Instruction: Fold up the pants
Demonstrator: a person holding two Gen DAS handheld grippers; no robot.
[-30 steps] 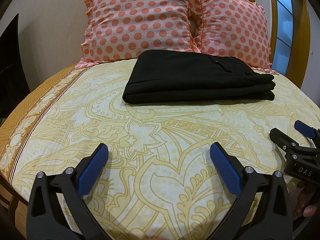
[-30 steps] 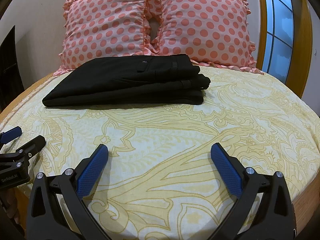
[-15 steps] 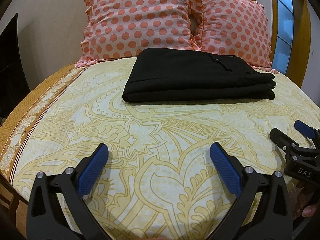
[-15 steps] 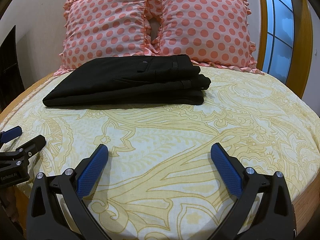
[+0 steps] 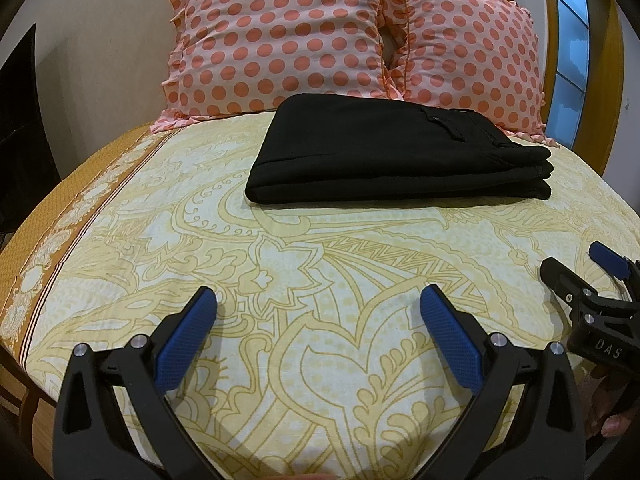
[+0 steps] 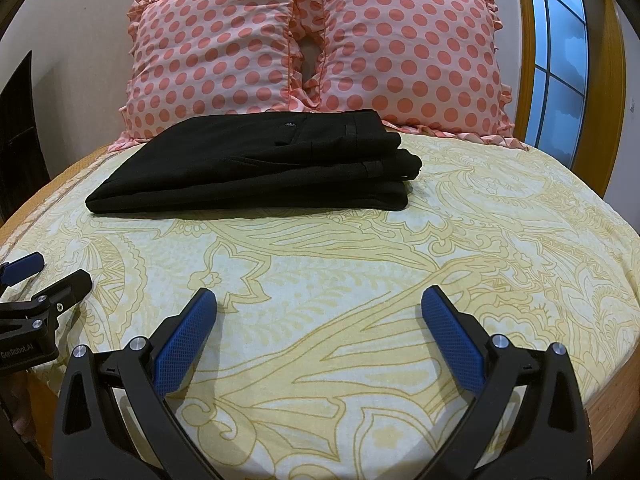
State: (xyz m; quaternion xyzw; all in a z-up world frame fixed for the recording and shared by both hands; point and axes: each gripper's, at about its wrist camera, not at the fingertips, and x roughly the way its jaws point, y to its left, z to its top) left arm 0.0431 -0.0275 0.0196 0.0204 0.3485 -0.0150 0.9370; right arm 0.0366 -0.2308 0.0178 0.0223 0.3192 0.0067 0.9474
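Observation:
The black pants (image 5: 392, 152) lie folded in a flat stack on the yellow patterned bedsheet (image 5: 304, 280), just in front of the pillows; they also show in the right wrist view (image 6: 260, 168). My left gripper (image 5: 318, 308) is open and empty, low over the sheet, well short of the pants. My right gripper (image 6: 320, 308) is open and empty, also well short of the pants. The right gripper shows at the right edge of the left wrist view (image 5: 576, 264), and the left gripper shows at the left edge of the right wrist view (image 6: 48, 272).
Two pink polka-dot pillows (image 5: 280, 36) (image 6: 408, 52) lean against the wall behind the pants. A wood-framed window (image 6: 560, 60) is at the right. A dark piece of furniture (image 5: 20, 128) stands left of the bed. The bed's near edge is under the grippers.
Both grippers have barely moved. The pants lie as before.

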